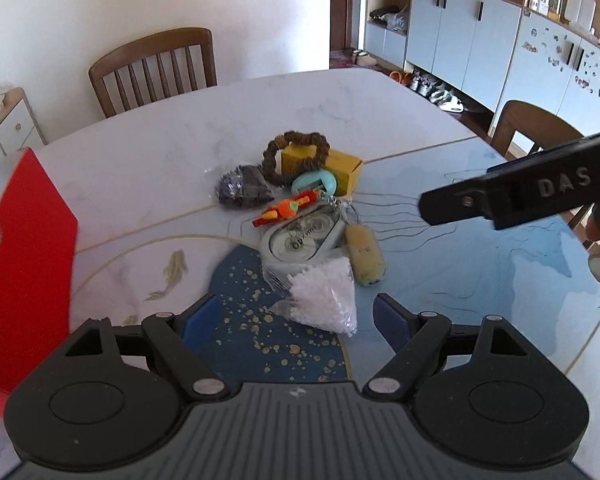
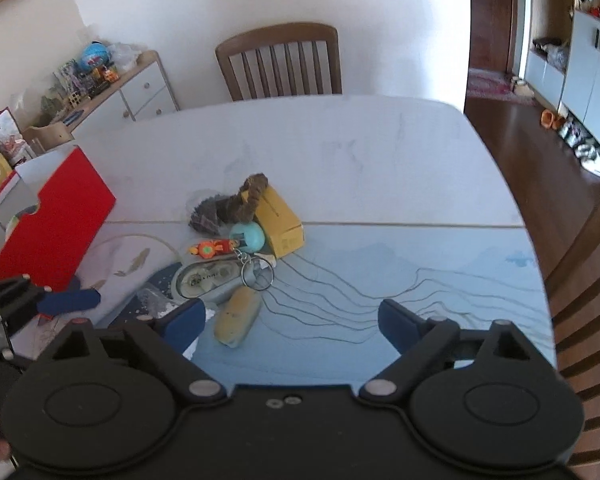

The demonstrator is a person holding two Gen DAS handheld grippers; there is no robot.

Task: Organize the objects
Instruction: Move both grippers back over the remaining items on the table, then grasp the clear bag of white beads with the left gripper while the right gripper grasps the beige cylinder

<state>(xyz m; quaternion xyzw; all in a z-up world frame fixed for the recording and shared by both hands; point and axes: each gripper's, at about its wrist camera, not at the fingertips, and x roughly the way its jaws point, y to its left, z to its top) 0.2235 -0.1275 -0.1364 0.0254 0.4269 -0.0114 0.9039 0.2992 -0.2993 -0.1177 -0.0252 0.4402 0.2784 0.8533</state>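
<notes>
A small heap of objects lies mid-table: a brown scrunchie (image 1: 296,156) leaning on a yellow box (image 1: 342,170), a dark bag (image 1: 244,186), a teal oval case (image 1: 314,182), an orange toy keychain (image 1: 286,210), a clear tape dispenser (image 1: 304,238), a tan plush roll (image 1: 366,254) and a bag of white beads (image 1: 326,298). My left gripper (image 1: 296,320) hangs open just in front of the bead bag. My right gripper (image 2: 294,322) is open too, with the plush roll (image 2: 238,316) lying inside its left finger, untouched. The heap reappears in the right wrist view around the yellow box (image 2: 282,222).
A red open box (image 1: 26,264) stands at the table's left edge, also the red box (image 2: 54,216) in the right wrist view. Wooden chairs (image 1: 156,70) stand at the far side and at the right (image 2: 588,280). Cabinets line the walls.
</notes>
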